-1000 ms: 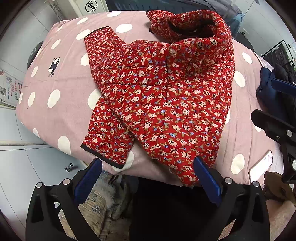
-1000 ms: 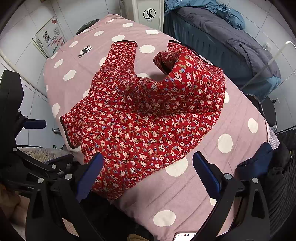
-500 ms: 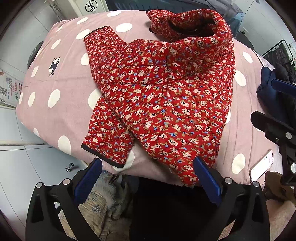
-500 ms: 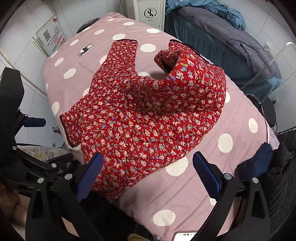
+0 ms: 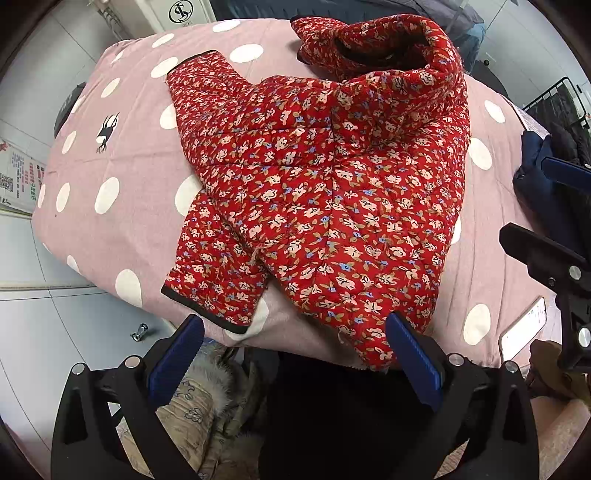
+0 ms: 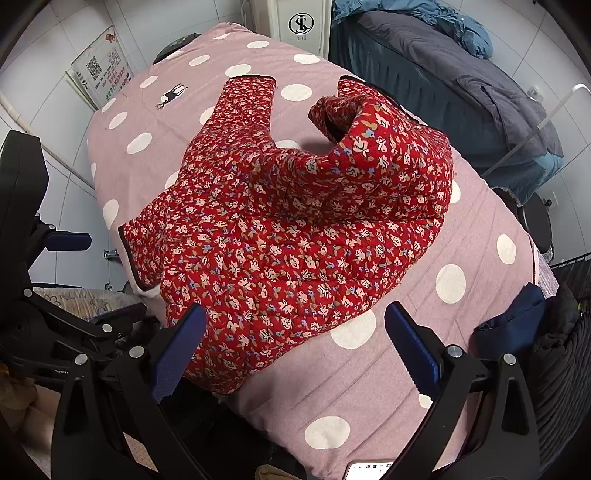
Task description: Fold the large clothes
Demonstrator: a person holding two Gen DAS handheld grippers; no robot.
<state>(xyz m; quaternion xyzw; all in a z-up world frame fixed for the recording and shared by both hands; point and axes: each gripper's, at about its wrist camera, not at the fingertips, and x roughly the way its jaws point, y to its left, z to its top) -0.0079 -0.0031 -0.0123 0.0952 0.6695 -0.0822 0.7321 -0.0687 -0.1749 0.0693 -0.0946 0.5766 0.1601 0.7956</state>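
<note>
A red quilted jacket (image 5: 325,192) with a small floral print lies on a pink polka-dot quilt (image 5: 122,173). One sleeve reaches toward the far side, another cuff with black trim lies at the near edge, and the collar end is rolled up. My left gripper (image 5: 293,350) hovers open just before the jacket's near hem, holding nothing. In the right wrist view the same jacket (image 6: 295,229) fills the middle, and my right gripper (image 6: 291,350) stands open over its near corner, holding nothing.
A white appliance (image 6: 301,26) and a grey-blue bed (image 6: 461,74) stand behind the quilt (image 6: 369,369). Dark clothes (image 6: 517,325) pile at the right edge. A phone (image 5: 522,328) lies on the quilt's near right corner. A fur-trimmed garment (image 5: 207,398) lies on the floor below.
Both grippers stay open. The views have barely shifted; the jacket lies as before.
</note>
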